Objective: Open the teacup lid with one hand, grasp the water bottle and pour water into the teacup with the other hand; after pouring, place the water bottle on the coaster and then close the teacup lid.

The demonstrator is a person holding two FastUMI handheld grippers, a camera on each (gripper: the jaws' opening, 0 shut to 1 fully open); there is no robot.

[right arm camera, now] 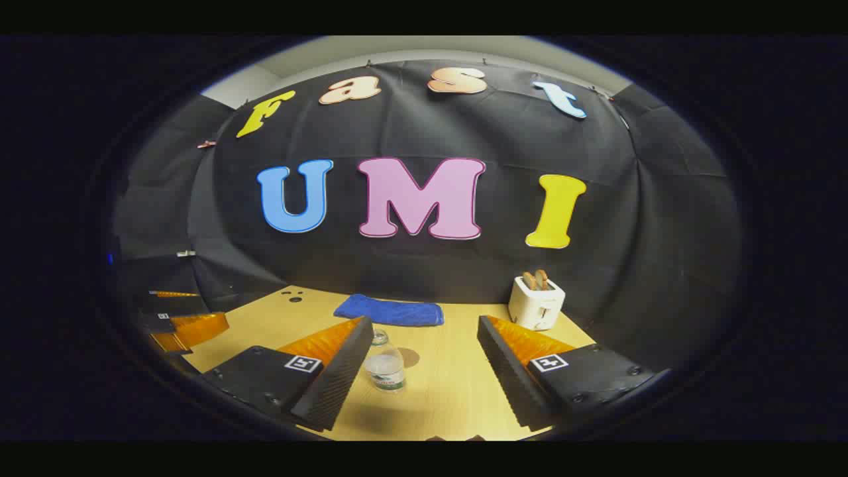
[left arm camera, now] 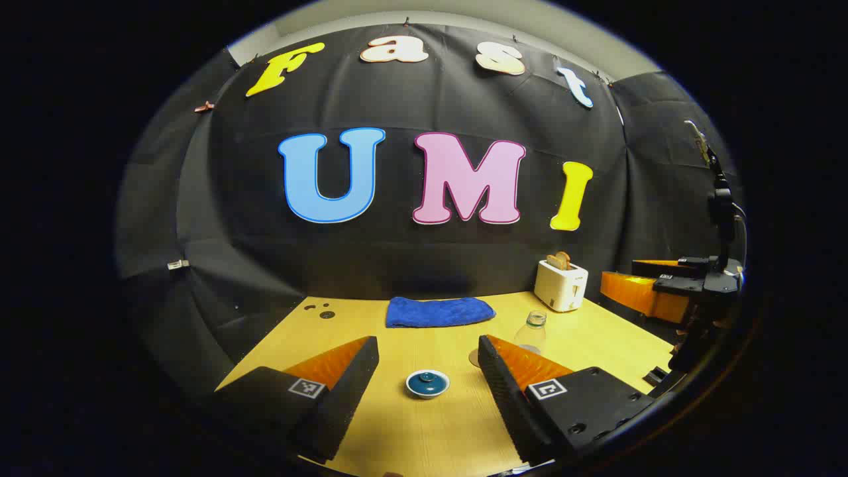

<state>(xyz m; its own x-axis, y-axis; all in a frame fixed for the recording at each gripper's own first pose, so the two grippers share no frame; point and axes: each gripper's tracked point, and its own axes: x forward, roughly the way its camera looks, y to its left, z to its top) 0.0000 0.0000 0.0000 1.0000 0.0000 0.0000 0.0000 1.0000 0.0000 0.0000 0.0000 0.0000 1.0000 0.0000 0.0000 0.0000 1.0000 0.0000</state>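
Both claws, left gripper (left arm camera: 428, 358) and right gripper (right arm camera: 424, 344), are held open: lidded teacup (left arm camera: 427, 383) ahead between left fingers, water bottle (right arm camera: 385, 366) beside right's left finger; lid-lifting is judged next.

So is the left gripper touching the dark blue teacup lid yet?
Apart. In the left gripper view the left gripper is open, bare wooden table visible around the teacup lid.

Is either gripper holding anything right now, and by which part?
Nothing. The left gripper is open above the teacup; the right gripper is open beside the water bottle.
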